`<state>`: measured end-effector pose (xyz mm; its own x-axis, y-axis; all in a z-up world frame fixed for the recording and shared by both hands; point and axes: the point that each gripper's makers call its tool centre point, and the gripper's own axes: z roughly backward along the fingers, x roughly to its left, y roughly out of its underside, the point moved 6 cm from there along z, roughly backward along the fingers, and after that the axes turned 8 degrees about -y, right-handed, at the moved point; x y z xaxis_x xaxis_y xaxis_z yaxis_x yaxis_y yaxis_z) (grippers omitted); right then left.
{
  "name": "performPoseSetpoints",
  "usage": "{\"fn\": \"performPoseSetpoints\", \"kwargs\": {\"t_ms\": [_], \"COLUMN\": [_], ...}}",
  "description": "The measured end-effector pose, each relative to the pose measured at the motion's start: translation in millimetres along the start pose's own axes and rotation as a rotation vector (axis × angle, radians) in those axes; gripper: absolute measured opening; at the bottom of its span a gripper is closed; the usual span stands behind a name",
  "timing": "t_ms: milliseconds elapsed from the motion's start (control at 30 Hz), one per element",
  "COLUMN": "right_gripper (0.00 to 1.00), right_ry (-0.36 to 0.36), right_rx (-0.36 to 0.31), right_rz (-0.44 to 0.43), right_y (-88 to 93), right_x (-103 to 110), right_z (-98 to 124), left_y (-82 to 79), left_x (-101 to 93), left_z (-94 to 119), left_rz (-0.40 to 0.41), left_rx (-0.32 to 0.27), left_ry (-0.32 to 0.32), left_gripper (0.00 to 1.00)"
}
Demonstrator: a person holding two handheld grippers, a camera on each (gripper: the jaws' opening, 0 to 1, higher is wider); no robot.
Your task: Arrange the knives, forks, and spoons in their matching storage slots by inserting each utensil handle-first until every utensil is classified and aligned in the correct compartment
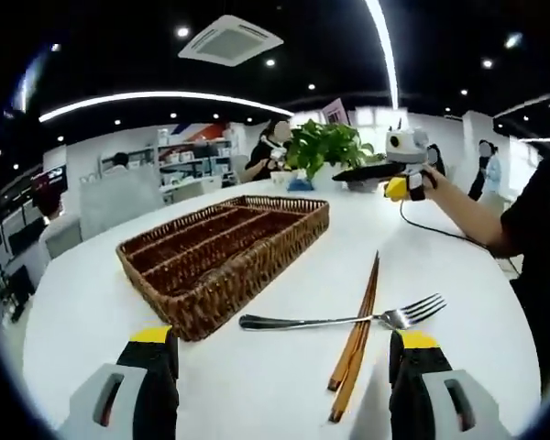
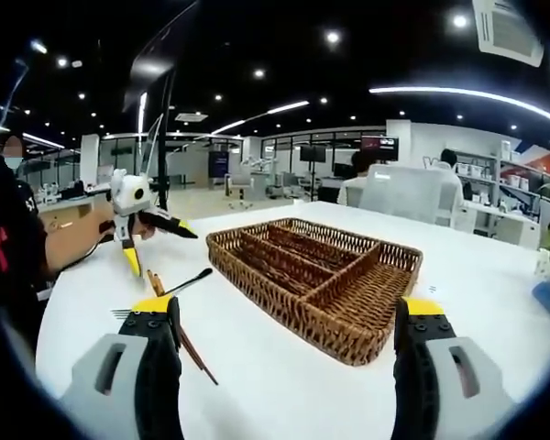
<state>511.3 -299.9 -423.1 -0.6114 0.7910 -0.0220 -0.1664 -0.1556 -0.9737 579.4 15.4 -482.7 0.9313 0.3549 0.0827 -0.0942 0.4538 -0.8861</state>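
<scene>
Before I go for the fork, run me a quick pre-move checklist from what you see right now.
1. Left gripper open and holding nothing: ok.
2. Right gripper open and holding nothing: ok.
3. Fork lying free on the table: not ok, it crosses over the chopsticks.
4. Basket compartments free to receive: ok.
5. Fork handle toward the basket: ok.
6. Which compartment suits forks: cannot tell.

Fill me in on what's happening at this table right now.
A person holds a gripper in each hand over a white table, sorting cutlery into a wicker tray. The tray's compartments look empty. A fork lies across a pair of wooden chopsticks beside the tray. The left gripper and right gripper both have open jaws holding nothing.
</scene>
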Motion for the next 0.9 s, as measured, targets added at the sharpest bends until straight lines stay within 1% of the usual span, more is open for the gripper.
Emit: {"fn": "performPoseSetpoints", "kwargs": {"t_ms": [33,100,200,500,600,733,833,900], "right_gripper": [0.99,0.99,0.99,0.99,0.99,0.99,0.99,0.99], "right_ry": [0.000,0.001,0.002,0.003,0.004,0.002,0.001,0.000], "right_rx": [0.000,-0.002,-0.003,-0.005,-0.006,-0.003,-0.002,-0.001], "right_rz": [0.000,0.002,0.001,0.003,0.004,0.005,0.005,0.004], "right_y": [-0.2,-0.8,-1.2,-2.1,-2.3,-2.0,-1.9,-1.7], "right_x": [0,0,0,0,0,0,1,1], "right_z": [0,1,1,1,2,1,1,0], "left_y": [0.2,2.4,4.0,5.0,5.6,3.3,1.4,-2.6], "left_x": [-1.1,-7.0,-15.3,-29.9,-32.2,-35.3,-35.9,-34.4], "left_z": [-2,-7,-11,-21,-25,-29,-34,-37], "left_rz": [-0.001,0.011,0.010,0.005,0.011,0.029,0.034,0.074], "left_rx": [0.000,0.021,0.035,0.050,0.057,0.049,0.044,0.029], "left_ry": [0.001,0.023,0.054,0.099,0.104,0.110,0.096,0.091], "left_gripper": [1.00,1.00,1.00,1.00,1.00,1.00,1.00,1.00]}}
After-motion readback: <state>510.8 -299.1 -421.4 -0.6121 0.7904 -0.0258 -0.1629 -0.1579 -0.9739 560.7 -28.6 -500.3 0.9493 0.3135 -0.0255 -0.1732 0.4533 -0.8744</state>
